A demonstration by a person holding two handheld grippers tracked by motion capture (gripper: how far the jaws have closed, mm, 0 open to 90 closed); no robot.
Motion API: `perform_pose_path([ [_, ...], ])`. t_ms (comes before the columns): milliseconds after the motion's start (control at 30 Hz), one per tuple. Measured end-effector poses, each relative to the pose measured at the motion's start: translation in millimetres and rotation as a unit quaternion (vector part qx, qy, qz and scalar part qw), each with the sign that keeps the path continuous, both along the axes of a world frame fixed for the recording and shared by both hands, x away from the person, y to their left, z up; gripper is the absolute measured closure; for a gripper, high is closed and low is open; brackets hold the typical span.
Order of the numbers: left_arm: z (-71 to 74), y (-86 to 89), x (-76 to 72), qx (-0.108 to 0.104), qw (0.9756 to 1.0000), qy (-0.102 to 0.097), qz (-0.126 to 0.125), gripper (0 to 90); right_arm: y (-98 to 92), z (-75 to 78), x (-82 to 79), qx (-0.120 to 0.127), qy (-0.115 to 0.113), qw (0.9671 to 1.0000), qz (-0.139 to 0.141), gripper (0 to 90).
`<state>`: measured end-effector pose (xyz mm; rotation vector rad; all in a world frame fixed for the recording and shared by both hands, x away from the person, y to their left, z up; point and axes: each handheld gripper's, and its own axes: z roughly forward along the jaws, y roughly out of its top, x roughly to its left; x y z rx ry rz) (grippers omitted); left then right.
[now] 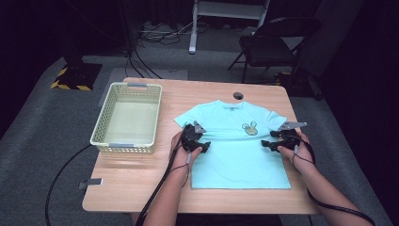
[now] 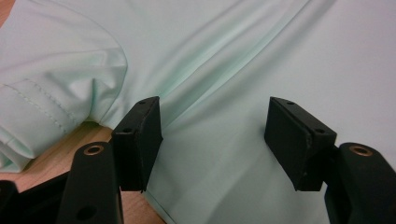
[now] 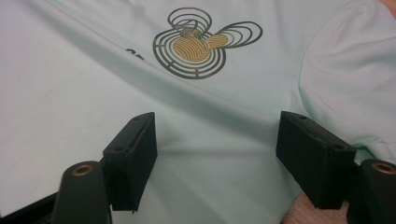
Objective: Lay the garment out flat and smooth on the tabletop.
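Observation:
A pale turquoise T-shirt (image 1: 235, 150) lies flat, front up, on the wooden table (image 1: 136, 183), with a round gold-and-black cartoon print (image 1: 251, 128) on its chest. My left gripper (image 1: 205, 143) rests over the shirt's left side just below the sleeve, jaws open above the cloth (image 2: 212, 144), near the sleeve (image 2: 51, 88). My right gripper (image 1: 264, 143) sits at the shirt's right side, jaws open over the fabric (image 3: 215, 149) below the print (image 3: 198, 44). Nothing is pinched between either pair of jaws.
A cream plastic basket (image 1: 128, 117) stands empty at the table's left. A dark round hole cover (image 1: 238, 95) sits by the far edge. A black chair (image 1: 273, 42) and cables stand on the floor beyond the table.

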<state>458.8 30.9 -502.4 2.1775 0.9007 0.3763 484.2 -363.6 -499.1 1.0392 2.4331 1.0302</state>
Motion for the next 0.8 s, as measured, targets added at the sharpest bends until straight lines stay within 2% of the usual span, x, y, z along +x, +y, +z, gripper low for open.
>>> perform_pose_path([
  [100, -0.1, -0.1, -4.0, 0.003, 1.0, -0.006, 0.003, 36.7, -1.1, -1.2, -1.9, 0.004, -0.005, 1.0, 0.003, 29.3],
  [267, 0.1, -1.2, -19.9, 0.013, 0.9997, -0.02, 0.003, 36.8, -5.5, -0.9, -15.1, 0.001, -0.007, 1.0, 0.003, 29.0],
  [367, 0.0, 0.3, -29.5, 0.013, 0.9997, -0.021, 0.001, 36.8, -6.9, -0.3, -25.2, -0.002, -0.006, 1.0, 0.004, 29.1],
  [500, 2.2, 3.5, -43.2, 0.024, 0.9995, -0.02, -0.002, 36.7, -9.6, 1.1, -38.8, -0.006, -0.003, 0.9999, 0.008, 30.8],
  [600, 7.8, 5.5, -57.9, 0.032, 0.9993, -0.021, -0.005, 36.7, -12.2, 7.0, -51.7, -0.005, -0.008, 0.9998, 0.015, 34.8],
  [700, 11.8, 6.7, -76.0, 0.023, 0.9992, -0.03, -0.014, 36.6, -14.8, 14.4, -68.3, 0.004, -0.015, 0.9995, 0.028, 34.1],
  [800, 12.9, 7.6, -94.2, 0.023, 0.9989, -0.034, -0.023, 36.6, -16.3, 16.0, -86.8, 0.001, -0.012, 0.999, 0.044, 33.5],
])
